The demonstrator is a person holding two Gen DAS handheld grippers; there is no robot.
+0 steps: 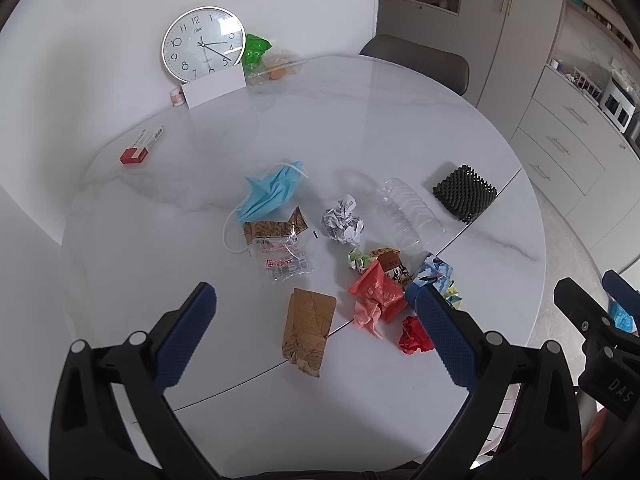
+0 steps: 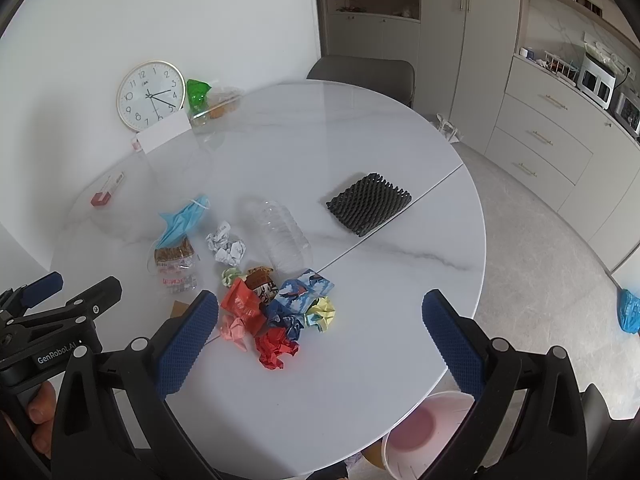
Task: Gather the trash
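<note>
Trash lies scattered on the round white marble table [image 1: 360, 120]. I see a blue face mask [image 1: 272, 194], a clear snack wrapper [image 1: 280, 252], a brown paper bag [image 1: 308, 330], a crumpled white paper [image 1: 344, 222], a clear plastic bottle [image 1: 408, 212] and a black foam net [image 1: 464, 192]. Crumpled red paper [image 2: 276, 348], an orange wrapper [image 2: 242, 304] and blue paper [image 2: 300, 292] form a pile. My left gripper [image 1: 316, 316] hangs open above the brown bag. My right gripper [image 2: 320, 332] is open over the pile. A pink bin [image 2: 424, 436] stands below the table's edge.
A wall clock [image 1: 203, 48], a white card [image 1: 214, 88], green plastic [image 1: 256, 48] and a small jar [image 1: 176, 97] sit at the table's far side. A red-and-white box [image 1: 142, 146] lies at the left. A grey chair [image 1: 416, 60] and cabinets [image 1: 560, 144] stand beyond.
</note>
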